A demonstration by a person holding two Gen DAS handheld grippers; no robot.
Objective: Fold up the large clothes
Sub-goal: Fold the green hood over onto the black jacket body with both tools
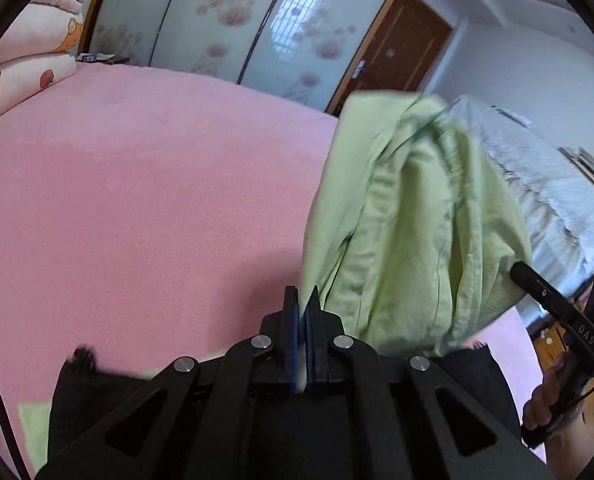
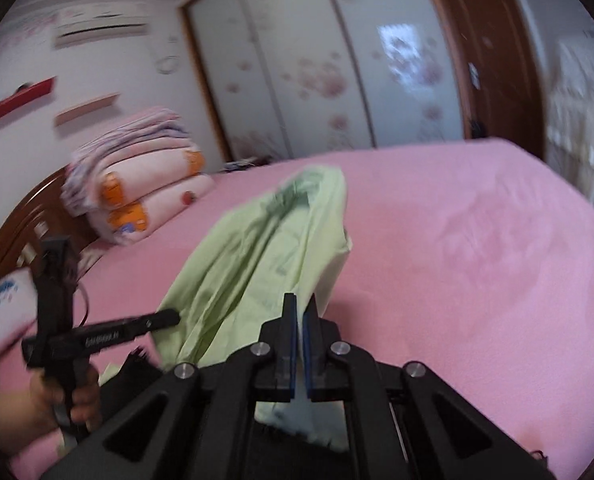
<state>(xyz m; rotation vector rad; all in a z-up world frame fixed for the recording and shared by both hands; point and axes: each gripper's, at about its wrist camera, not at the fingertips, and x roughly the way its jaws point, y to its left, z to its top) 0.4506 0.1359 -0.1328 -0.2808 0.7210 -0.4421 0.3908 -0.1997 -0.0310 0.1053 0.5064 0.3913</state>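
Observation:
A light green garment [image 1: 409, 220] hangs bunched above the pink bed [image 1: 137, 200], held up between both grippers. In the left wrist view my left gripper [image 1: 303, 292] is shut on one edge of the green cloth, which runs up and to the right. My right gripper [image 1: 517, 270] enters from the right with its tip buried in the garment's other side, a hand [image 1: 545, 400] on its handle. In the right wrist view my right gripper [image 2: 301, 300] is shut on the green garment [image 2: 265, 248], and my left gripper [image 2: 173, 317] grips its left side.
Folded pink quilts [image 2: 145, 184] are stacked by the wooden headboard [image 2: 29, 216]. Sliding wardrobe doors [image 1: 225, 28] and a brown door [image 1: 401, 52] stand beyond the bed. White-covered furniture [image 1: 537, 184] stands to the right of the bed.

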